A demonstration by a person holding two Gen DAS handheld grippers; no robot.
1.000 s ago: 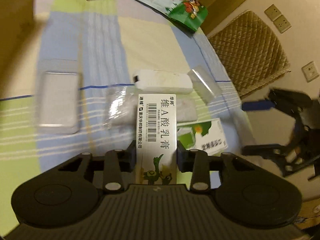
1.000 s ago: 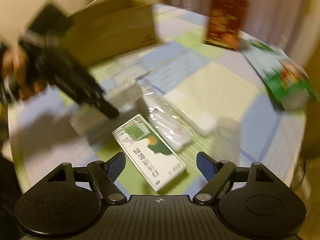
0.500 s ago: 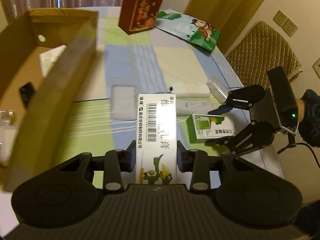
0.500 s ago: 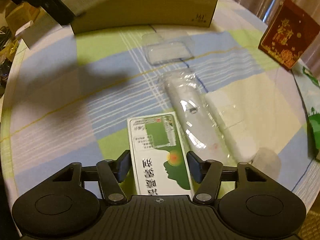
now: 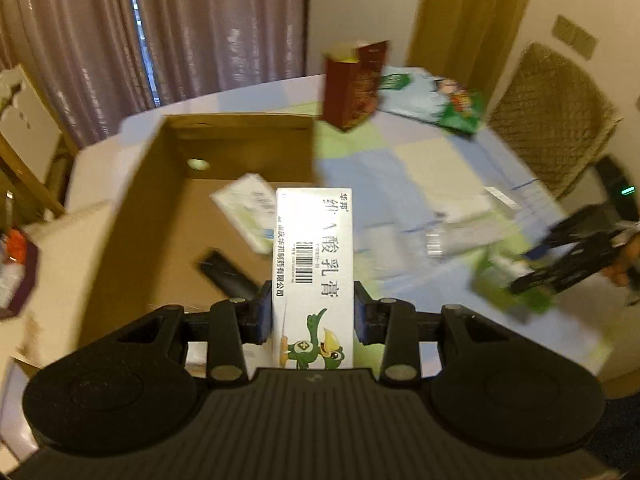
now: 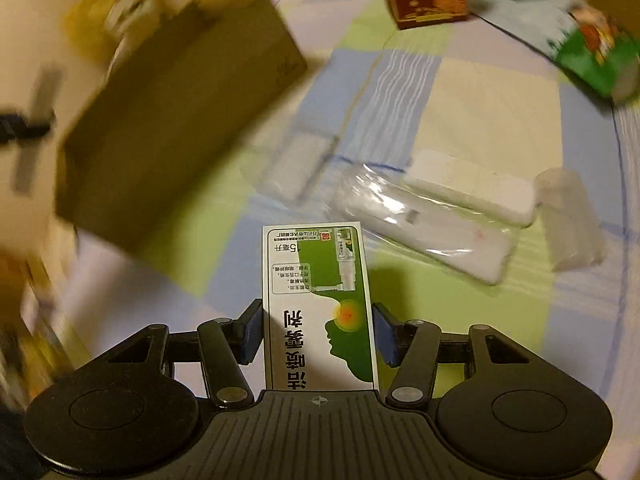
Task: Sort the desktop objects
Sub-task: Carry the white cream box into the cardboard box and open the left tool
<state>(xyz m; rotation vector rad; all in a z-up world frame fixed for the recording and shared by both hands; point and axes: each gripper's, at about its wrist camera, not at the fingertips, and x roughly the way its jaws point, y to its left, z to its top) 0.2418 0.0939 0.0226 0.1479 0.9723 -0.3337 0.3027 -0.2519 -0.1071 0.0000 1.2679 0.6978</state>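
— Fingers on the left gripper point(image 5: 313, 317): what are they doing?
— Clenched on a white carton point(image 5: 313, 264), held above the open cardboard box point(image 5: 132, 216).
— And the right gripper point(image 6: 318, 336)?
— Its jaws are closing on a green-and-white carton point(image 6: 318, 304), pads touching both sides, above the checked tablecloth point(image 6: 480, 112) beside a wrapped white remote point(image 6: 424, 228).

A home dining room: curtains point(image 5: 192, 28), round cloth-covered table point(image 6: 480, 112), padded chair point(image 5: 556, 120), wall sockets point(image 5: 574, 36).
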